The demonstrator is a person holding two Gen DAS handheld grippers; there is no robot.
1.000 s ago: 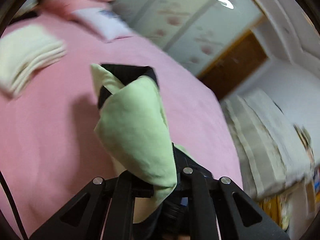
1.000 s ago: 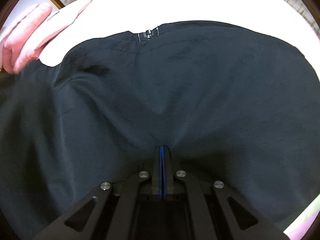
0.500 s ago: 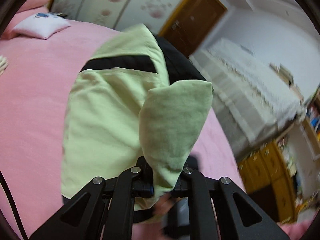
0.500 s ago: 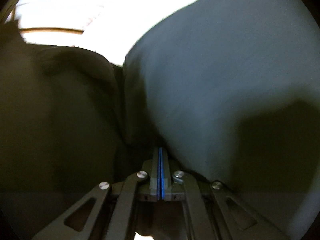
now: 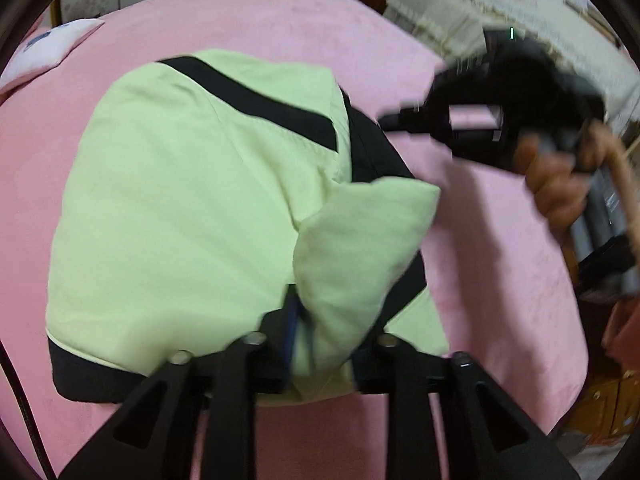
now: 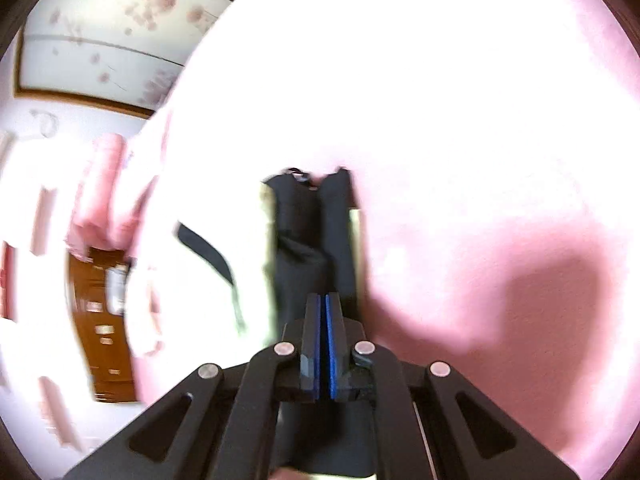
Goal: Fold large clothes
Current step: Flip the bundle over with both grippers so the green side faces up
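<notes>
A pale green and black garment (image 5: 180,200) lies folded on the pink bed (image 5: 500,240). My left gripper (image 5: 326,332) points down at its near edge. Its jaws are opening, and a loose green fold sits between them without being pressed. In the same view a hand (image 5: 556,188) holds my right gripper (image 5: 390,122) at the garment's black far-right edge. In the right wrist view the right gripper (image 6: 323,300) is shut, blue pads almost together, with the black side of the garment (image 6: 304,232) just beyond its tips. I cannot tell whether those tips still pinch cloth.
A white pillow (image 5: 48,52) rests at the bed's far left corner. Cloth-covered furniture (image 5: 460,12) and yellow drawers (image 5: 600,408) stand past the bed's right edge. A brown wooden cabinet (image 6: 100,312) shows at the left of the right wrist view.
The left gripper came down over the bed and its jaws parted from the green fold. The black cloth that filled the right wrist view now lies as a narrow strip ahead.
</notes>
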